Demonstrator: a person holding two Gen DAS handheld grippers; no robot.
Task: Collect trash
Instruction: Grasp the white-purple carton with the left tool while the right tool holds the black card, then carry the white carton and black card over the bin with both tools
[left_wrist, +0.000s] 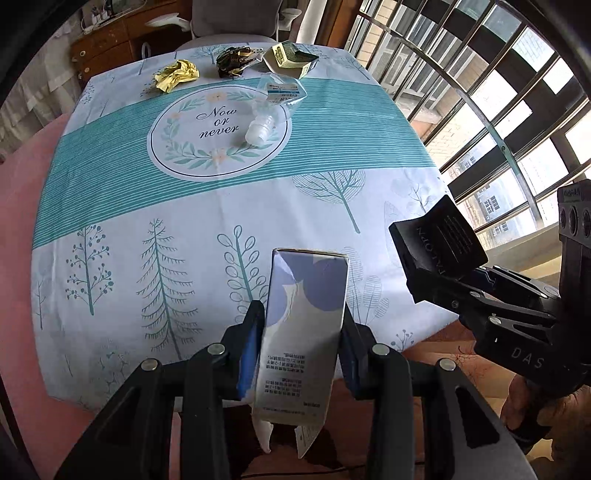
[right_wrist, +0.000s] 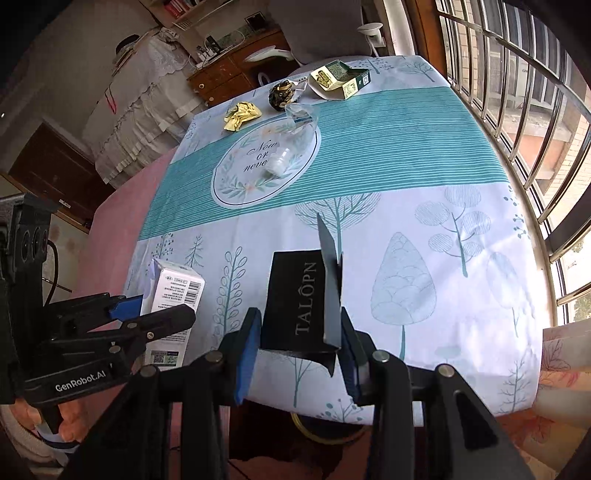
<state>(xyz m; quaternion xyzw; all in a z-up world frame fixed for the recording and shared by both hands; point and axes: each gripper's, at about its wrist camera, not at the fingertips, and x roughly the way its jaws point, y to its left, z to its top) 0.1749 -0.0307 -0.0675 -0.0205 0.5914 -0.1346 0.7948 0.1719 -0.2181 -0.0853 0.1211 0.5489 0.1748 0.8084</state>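
My left gripper (left_wrist: 301, 339) is shut on a white and purple carton (left_wrist: 306, 314), held above the table's near edge; it also shows in the right wrist view (right_wrist: 175, 295). My right gripper (right_wrist: 299, 332) is shut on a black TALOPN box (right_wrist: 303, 299), which also shows in the left wrist view (left_wrist: 439, 243). Far across the table lie a yellow crumpled wrapper (left_wrist: 177, 75), a dark crumpled wrapper (left_wrist: 232, 59), a green and cream box (left_wrist: 290, 59) and a clear plastic pouch with a white cap (left_wrist: 271, 110).
The table carries a teal and white tree-print cloth (left_wrist: 184, 192). A barred window (left_wrist: 498, 92) runs along the right side. A grey chair (left_wrist: 232, 18) and a wooden dresser (left_wrist: 107, 44) stand beyond the far edge. A pink surface (left_wrist: 26, 206) lies to the left.
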